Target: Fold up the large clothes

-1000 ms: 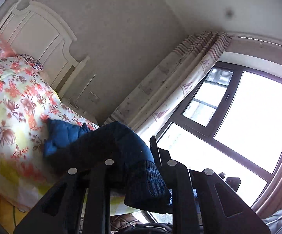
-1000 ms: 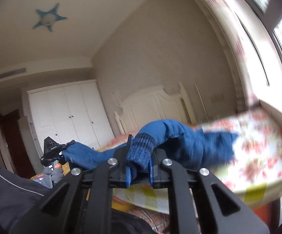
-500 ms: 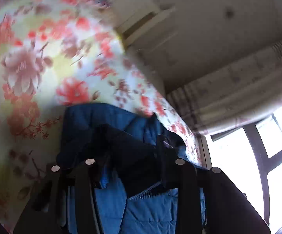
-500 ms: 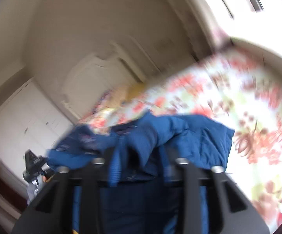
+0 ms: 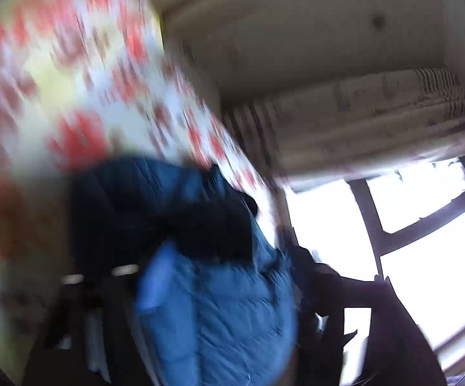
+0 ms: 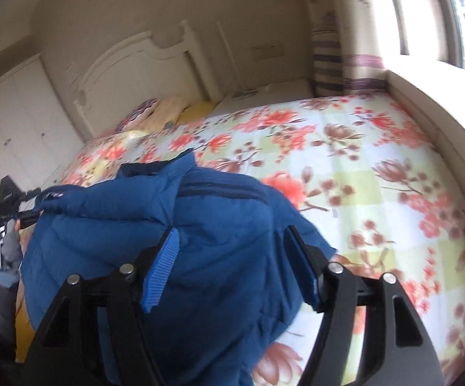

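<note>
So the blue puffer jacket [image 6: 200,241] is bunched up at the near left corner of the bed's floral bedspread [image 6: 377,173]. The right gripper [image 6: 232,273] has its fingers spread wide with the jacket bulging up between them. The left gripper [image 6: 10,206], way off on the left, looks clamped on a jacket edge. Its own camera is too blurry to confirm.
</note>
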Tool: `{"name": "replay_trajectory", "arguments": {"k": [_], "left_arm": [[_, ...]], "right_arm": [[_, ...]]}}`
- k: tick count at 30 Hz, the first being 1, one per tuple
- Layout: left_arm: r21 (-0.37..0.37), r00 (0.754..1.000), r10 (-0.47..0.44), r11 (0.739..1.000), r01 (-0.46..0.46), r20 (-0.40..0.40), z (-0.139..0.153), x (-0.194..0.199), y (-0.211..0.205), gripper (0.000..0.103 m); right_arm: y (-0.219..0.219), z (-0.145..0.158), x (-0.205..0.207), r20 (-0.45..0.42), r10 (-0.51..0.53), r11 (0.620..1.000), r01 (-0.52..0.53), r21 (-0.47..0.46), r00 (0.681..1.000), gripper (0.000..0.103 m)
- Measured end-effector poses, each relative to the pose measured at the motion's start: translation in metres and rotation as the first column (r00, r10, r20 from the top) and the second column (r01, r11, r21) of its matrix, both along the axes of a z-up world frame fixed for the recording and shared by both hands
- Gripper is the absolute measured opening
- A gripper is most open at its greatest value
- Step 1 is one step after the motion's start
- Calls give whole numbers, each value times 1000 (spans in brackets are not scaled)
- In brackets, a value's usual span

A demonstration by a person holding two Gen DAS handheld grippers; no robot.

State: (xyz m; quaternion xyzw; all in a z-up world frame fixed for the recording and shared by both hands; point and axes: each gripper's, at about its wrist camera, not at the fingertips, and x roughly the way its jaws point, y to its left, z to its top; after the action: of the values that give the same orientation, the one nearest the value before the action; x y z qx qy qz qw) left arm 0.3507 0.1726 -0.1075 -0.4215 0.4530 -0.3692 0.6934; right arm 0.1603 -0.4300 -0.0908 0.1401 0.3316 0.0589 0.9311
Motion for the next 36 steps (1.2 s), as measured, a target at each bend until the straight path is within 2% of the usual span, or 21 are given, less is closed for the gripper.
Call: {"name": "replay_trajectory", "arguments": {"k": [1, 2, 3, 5, 7, 9, 11, 13, 15, 18, 19, 20, 21, 22, 23, 24, 26, 28, 30, 33, 36], "left_arm": [[12, 992, -53, 998, 55, -116, -12, 11, -7, 98], [55, 983, -14, 998, 24, -185, -17, 16, -5, 94], [30, 971, 39, 999, -32, -236, -19, 19, 2, 92], [-63, 979, 67, 995, -80, -190, -7, 19, 11, 92], [-43, 988, 124, 991, -129, -92, 14, 13, 20, 96], [97, 986, 164, 981, -166, 23, 32, 12, 21, 98], [283, 985, 130, 946, -158, 117, 39, 17, 10, 98], [374, 987, 52, 921, -106, 151, 33, 21, -2, 98], [499, 986, -18, 864, -68, 165, 17, 32, -21, 98], [536, 985, -80, 844, -16, 154, -6, 38, -30, 86], [534, 982, -90, 845, -14, 167, -10, 39, -32, 61], [522, 977, -107, 853, -5, 184, -11, 37, -34, 45], [538, 963, -113, 842, -37, 244, -4, 29, -38, 41], [562, 950, -126, 825, -59, 285, 4, 18, -40, 25], [591, 939, -139, 803, -80, 316, 15, 6, -44, 21], [614, 926, -133, 780, -123, 354, 28, -9, -47, 20], [604, 905, -123, 780, -166, 408, 54, -27, -49, 18], [588, 880, -115, 783, -206, 461, 89, -34, -47, 18], [589, 878, -109, 779, -216, 466, 114, -19, -50, 18], [679, 900, -84, 687, -258, 427, 116, 31, -63, 19], [748, 951, -74, 638, -185, 299, 68, 71, -75, 19]], "right_arm": [[1, -3, 8, -8, 30, 999, -29, 20, 1000, 75], [2, -5, 13, -24, 46, 998, -45, 31, 999, 76], [1, -11, 22, -36, 43, 999, -42, 26, 998, 77], [1, -21, 35, -70, 33, 999, -30, 34, 997, 77], [2, -26, 35, -73, 39, 998, -35, 53, 997, 77], [-3, -32, 34, -61, 51, 994, -45, 100, 997, 77], [-10, -37, 36, -59, 63, 987, -53, 149, 996, 77], [-12, -38, 38, -63, 76, 984, -64, 169, 995, 77], [-12, -39, 38, -62, 85, 982, -72, 177, 995, 77], [-14, -40, 38, -53, 88, 977, -76, 200, 995, 76], [-14, -40, 37, -49, 86, 977, -75, 200, 995, 72], [-13, -38, 35, -38, 83, 979, -75, 188, 996, 62], [-10, -33, 31, -23, 72, 986, -67, 156, 997, 55], [-4, -26, 24, 6, 66, 993, -66, 99, 998, 39], [2, -18, 17, 40, 72, 996, -74, 49, 997, 23], [12, -8, 7, 87, 81, 997, -80, -17, 993, 18], [29, 12, -11, 137, 79, 993, -66, -99, 987, 11], [39, 31, -21, 173, 74, 993, -56, -108, 982, 10], [45, 60, -22, 210, 82, 990, -56, -129, 974, 10], [39, 92, 9, 217, 52, 990, -23, -136, 975, 10], [23, 82, 61, 127, -1, 995, 14, -101, 992, 10]]}}
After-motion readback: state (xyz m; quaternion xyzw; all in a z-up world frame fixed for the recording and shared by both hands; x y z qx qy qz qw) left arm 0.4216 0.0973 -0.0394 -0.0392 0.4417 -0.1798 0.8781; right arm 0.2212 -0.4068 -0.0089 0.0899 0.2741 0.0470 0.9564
